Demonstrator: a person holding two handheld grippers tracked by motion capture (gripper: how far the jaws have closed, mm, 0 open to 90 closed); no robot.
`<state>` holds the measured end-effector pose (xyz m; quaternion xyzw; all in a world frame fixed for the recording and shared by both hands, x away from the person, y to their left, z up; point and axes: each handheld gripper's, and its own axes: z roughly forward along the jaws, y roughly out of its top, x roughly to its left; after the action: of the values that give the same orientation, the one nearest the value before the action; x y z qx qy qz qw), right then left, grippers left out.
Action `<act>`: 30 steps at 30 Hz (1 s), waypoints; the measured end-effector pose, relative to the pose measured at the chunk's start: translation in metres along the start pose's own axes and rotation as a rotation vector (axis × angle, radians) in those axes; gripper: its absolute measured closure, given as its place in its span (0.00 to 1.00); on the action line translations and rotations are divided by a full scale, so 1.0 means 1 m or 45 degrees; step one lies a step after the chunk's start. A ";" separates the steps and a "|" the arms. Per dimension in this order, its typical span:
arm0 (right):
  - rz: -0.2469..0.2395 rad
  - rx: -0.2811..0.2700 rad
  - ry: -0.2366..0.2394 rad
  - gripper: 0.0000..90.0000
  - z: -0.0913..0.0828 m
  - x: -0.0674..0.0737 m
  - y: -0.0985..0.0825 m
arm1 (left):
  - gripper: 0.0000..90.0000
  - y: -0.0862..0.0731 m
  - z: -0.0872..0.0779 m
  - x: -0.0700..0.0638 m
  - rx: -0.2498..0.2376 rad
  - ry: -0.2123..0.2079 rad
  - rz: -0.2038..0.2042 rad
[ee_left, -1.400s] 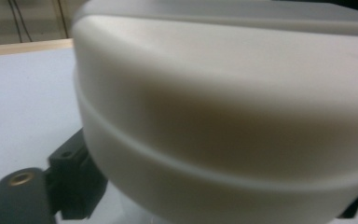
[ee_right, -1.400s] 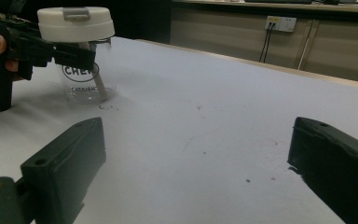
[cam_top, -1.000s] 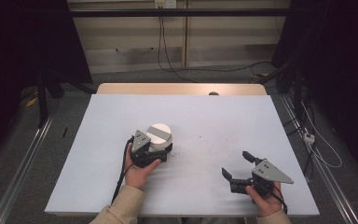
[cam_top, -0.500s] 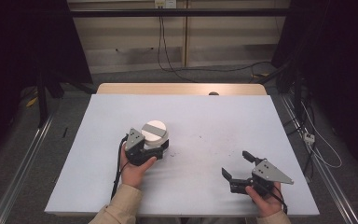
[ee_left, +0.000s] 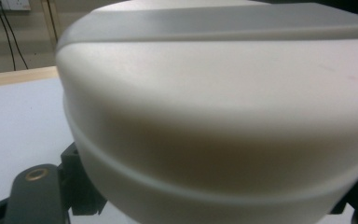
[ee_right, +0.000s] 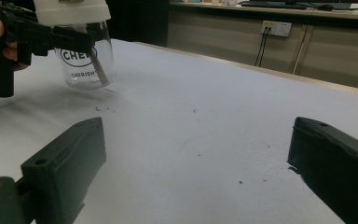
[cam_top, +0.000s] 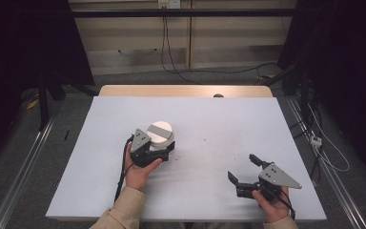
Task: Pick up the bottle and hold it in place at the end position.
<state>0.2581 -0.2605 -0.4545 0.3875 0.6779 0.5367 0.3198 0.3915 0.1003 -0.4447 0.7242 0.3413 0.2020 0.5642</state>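
Observation:
A clear glass jar [cam_top: 161, 133] with a white lid stands left of the middle of the white table [cam_top: 219, 119]. Its lid carries a grey band. My left gripper [cam_top: 162, 150] is shut on the jar just under the lid, and the right gripper view shows its black jaws clamped there [ee_right: 56, 39] above the jar's printed glass body [ee_right: 86, 65]. The lid [ee_left: 214, 116] looms close in the left gripper view. I cannot tell whether the jar's base touches the table. My right gripper [cam_top: 241, 167] rests open near the front right, with nothing between its jaws [ee_right: 198, 140].
A small dark object [cam_top: 218, 96] lies at the table's far wooden edge. Cables run across the floor behind the table, a white power strip [cam_top: 316, 140] lies to the right, and metal rails flank both sides.
The left gripper and the jar have shifted slightly to the left, and the lid's grey band now faces the high camera. The right gripper has stayed put.

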 end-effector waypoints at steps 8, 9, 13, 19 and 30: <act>0.003 -0.006 -0.005 0.04 -0.001 -0.001 0.000 | 0.21 0.003 0.007 -0.002 0.045 -0.007 0.051; 0.004 -0.005 -0.005 0.04 -0.001 -0.001 0.000 | 0.21 0.004 0.008 -0.003 0.059 0.010 0.085; 0.007 -0.008 -0.002 0.04 -0.001 -0.001 0.000 | 0.21 0.005 0.010 -0.005 0.043 0.010 0.108; 0.004 -0.013 0.001 0.04 -0.001 -0.001 0.001 | 0.21 0.010 0.014 -0.005 0.073 -0.017 0.070; 0.010 -0.017 -0.007 0.04 -0.003 -0.003 0.001 | 0.21 0.017 0.026 -0.006 0.072 -0.018 0.093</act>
<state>0.2573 -0.2639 -0.4531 0.3894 0.6720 0.5414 0.3221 0.4098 0.0759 -0.4355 0.7532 0.3160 0.2076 0.5383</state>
